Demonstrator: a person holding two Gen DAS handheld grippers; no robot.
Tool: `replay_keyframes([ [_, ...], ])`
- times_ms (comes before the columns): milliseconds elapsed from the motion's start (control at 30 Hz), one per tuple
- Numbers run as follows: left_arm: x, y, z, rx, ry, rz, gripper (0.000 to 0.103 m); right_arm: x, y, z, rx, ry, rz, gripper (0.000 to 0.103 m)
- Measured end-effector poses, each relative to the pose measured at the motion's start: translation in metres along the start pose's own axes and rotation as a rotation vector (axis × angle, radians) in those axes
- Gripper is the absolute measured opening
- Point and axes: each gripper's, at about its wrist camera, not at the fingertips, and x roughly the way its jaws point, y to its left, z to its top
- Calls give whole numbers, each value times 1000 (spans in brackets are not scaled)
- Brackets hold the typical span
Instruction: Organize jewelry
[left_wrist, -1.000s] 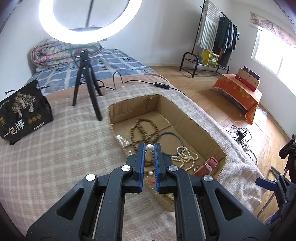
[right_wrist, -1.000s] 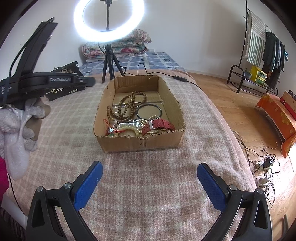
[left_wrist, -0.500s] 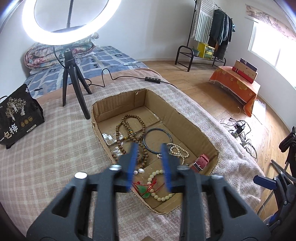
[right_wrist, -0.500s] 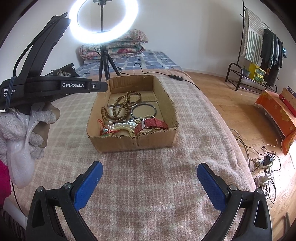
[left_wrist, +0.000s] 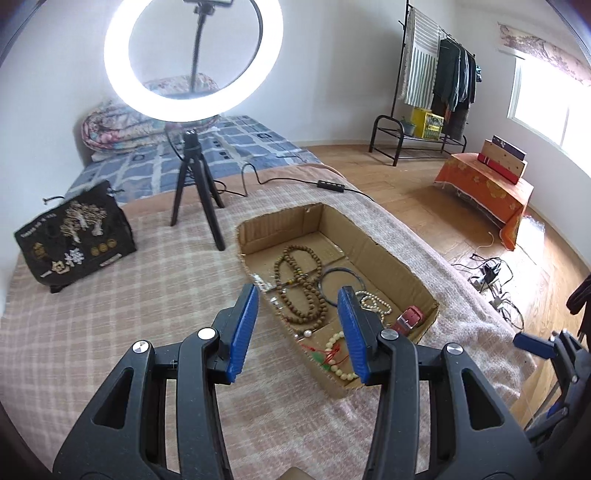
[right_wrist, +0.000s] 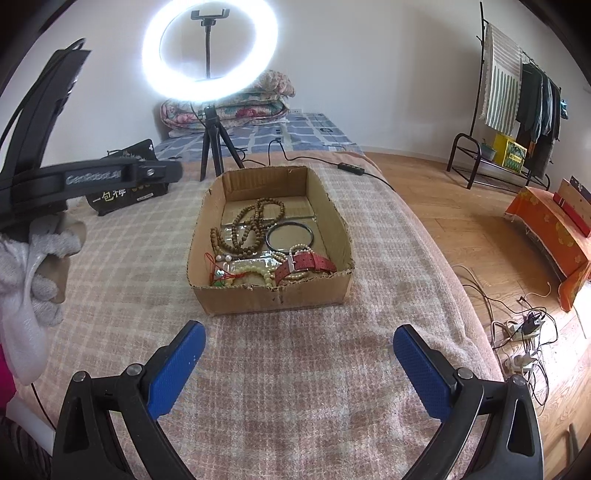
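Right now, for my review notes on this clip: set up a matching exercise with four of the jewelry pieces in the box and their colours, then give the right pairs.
Things:
1. watch strap
2. long bead necklace
3. bangle
4. bead bracelet

Colours:
A. brown
B. cream
C. red
D. black

Pairs: 1-C, 2-A, 3-D, 4-B
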Motion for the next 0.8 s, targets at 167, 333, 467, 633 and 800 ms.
replay_keyframes([
  [167,-35,7,-7,12,-43,36,58,-12,3,5,6,-23,4,103],
  [333,-68,15,-13,-1,-73,51,67,-28,8,10,1,-50,3,103],
  [467,-92,18,-17,-10,-105,70,77,-36,14,14,0,-65,8,103],
  [633,-112,20,-22,-16,-126,83,80,-43,19,16,4,-72,4,103],
  [800,-126,21,-26,-6,-155,105,93,-48,18,18,10,-80,-6,103],
])
